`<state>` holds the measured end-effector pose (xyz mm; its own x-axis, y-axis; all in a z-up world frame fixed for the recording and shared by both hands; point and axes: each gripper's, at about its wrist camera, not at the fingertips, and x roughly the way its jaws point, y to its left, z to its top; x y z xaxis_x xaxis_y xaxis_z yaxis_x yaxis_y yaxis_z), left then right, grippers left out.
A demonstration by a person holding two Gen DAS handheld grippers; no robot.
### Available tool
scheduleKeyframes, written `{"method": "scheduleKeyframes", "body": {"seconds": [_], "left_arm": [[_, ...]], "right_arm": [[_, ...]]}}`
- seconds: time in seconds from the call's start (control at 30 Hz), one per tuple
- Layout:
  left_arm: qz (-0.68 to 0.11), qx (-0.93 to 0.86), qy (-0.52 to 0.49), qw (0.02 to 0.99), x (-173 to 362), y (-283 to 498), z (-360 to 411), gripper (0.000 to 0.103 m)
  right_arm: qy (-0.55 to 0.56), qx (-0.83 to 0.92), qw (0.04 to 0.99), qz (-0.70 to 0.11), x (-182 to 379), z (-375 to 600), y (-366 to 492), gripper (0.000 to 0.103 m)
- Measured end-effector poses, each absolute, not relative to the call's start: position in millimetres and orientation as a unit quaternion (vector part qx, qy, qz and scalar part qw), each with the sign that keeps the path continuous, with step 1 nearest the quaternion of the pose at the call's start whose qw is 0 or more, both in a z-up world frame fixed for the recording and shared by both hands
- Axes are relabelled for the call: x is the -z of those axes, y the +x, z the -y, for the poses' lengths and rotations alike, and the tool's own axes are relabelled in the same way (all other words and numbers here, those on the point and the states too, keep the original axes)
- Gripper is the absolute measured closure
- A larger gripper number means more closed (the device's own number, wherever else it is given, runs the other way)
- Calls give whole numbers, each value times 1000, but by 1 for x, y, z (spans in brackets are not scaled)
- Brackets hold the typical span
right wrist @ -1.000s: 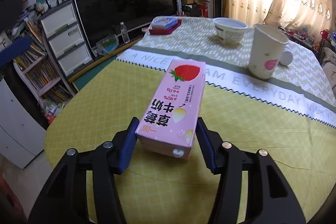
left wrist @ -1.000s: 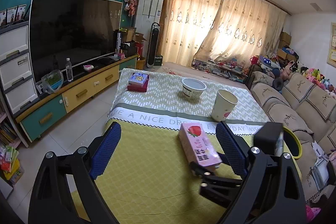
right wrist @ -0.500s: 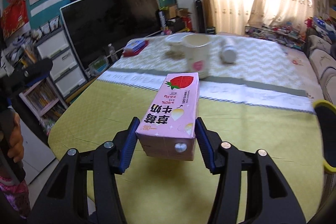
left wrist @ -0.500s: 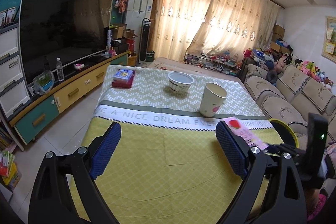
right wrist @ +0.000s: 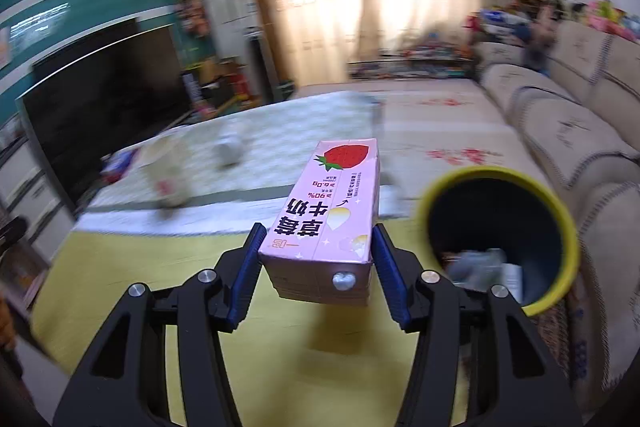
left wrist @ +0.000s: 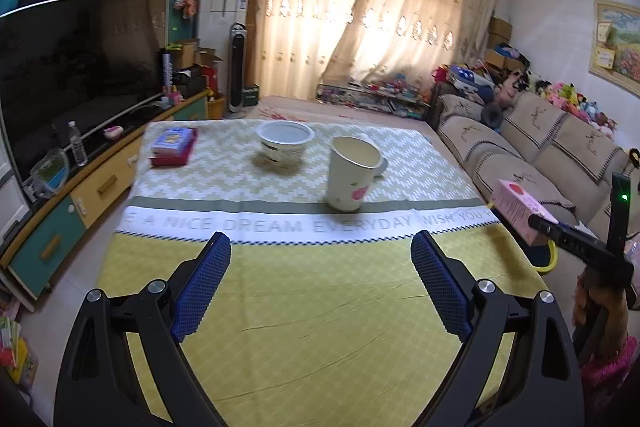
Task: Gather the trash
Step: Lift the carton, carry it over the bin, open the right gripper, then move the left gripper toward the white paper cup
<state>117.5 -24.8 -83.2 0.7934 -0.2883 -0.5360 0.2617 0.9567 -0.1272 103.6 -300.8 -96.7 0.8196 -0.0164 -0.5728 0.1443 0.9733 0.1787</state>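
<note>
You've swung the right gripper (right wrist: 318, 269) off the table toward the bin (right wrist: 558, 211), clamped on the milk carton (right wrist: 332, 205), just left of its rim. Bin holds blurred scraps. Left gripper (left wrist: 320, 283) wide, empty.

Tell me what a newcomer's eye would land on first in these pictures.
First, the pink strawberry milk carton, clamped between the right gripper pads and held off the table, just left of the yellow-rimmed trash bin beside the sofa. Next, the paper cup and white bowl standing on the tablecloth, beyond the open, empty left gripper.
</note>
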Motion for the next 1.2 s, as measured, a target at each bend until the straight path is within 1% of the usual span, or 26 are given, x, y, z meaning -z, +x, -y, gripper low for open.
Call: {"method": "scheduleKeyframes", "body": {"seconds": [0.27, 0.43, 0.53, 0.7, 0.87, 1.2], "left_arm": [[-305, 169, -5, 937, 95, 153, 63, 13], [-309, 176, 11, 934, 100, 176, 83, 13], [-314, 182, 16, 932, 103, 188, 94, 13], [-322, 187, 23, 928, 113, 210, 105, 13], [-329, 186, 28, 926, 120, 231, 114, 13], [-346, 164, 35, 923, 137, 278, 117, 13]], "right_arm": [[111, 142, 934, -308, 120, 382, 125, 52], [107, 178, 921, -330, 140, 409, 144, 51], [124, 192, 913, -339, 149, 423, 150, 48], [130, 193, 914, -333, 149, 420, 140, 48], [135, 178, 919, -324, 141, 409, 130, 45], [139, 154, 927, -313, 126, 394, 130, 45]]}}
